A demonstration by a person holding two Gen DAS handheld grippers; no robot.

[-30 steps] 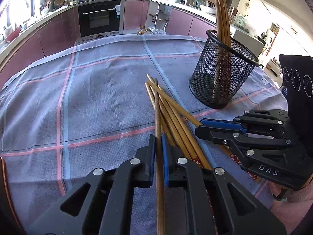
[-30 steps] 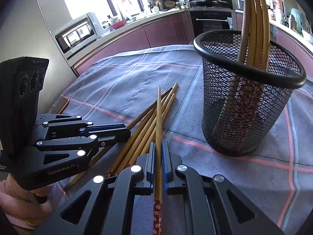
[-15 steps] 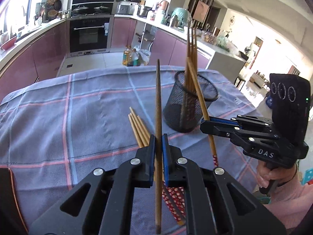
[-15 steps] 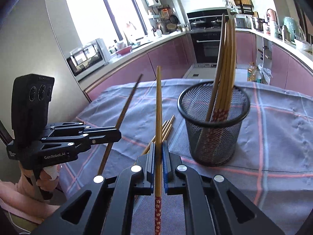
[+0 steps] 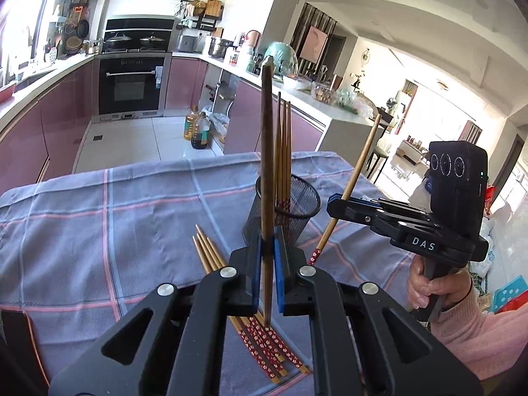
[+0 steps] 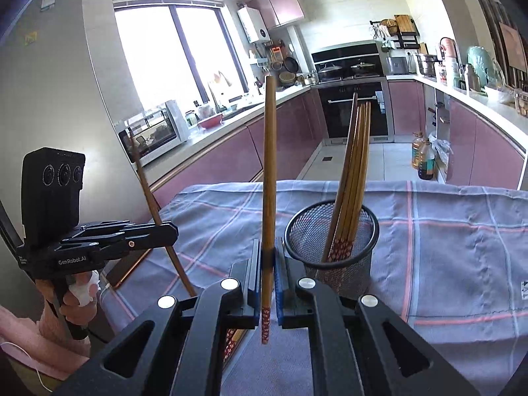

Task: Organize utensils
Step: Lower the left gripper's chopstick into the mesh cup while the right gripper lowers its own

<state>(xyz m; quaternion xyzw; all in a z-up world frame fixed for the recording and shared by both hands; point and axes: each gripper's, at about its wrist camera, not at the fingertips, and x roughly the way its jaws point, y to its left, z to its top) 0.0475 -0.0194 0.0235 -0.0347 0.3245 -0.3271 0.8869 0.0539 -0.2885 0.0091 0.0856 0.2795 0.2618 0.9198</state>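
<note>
The left gripper (image 5: 266, 257) has its jaws clamped on one chopstick (image 5: 266, 165), held upright just in front of the mesh cup (image 5: 307, 198). The right gripper (image 6: 267, 264) pinches a second chopstick (image 6: 269, 165) the same way, left of the cup. More chopsticks (image 5: 283, 145) stand in the cup; loose ones (image 5: 211, 254) lie on the tabletop (image 5: 99, 224) before it.

Two bamboo chopsticks (image 5: 266, 151) (image 6: 269, 171) held upright, bunch in mesh cup (image 6: 333, 247), loose chopsticks (image 5: 211, 257) on cloth
</note>
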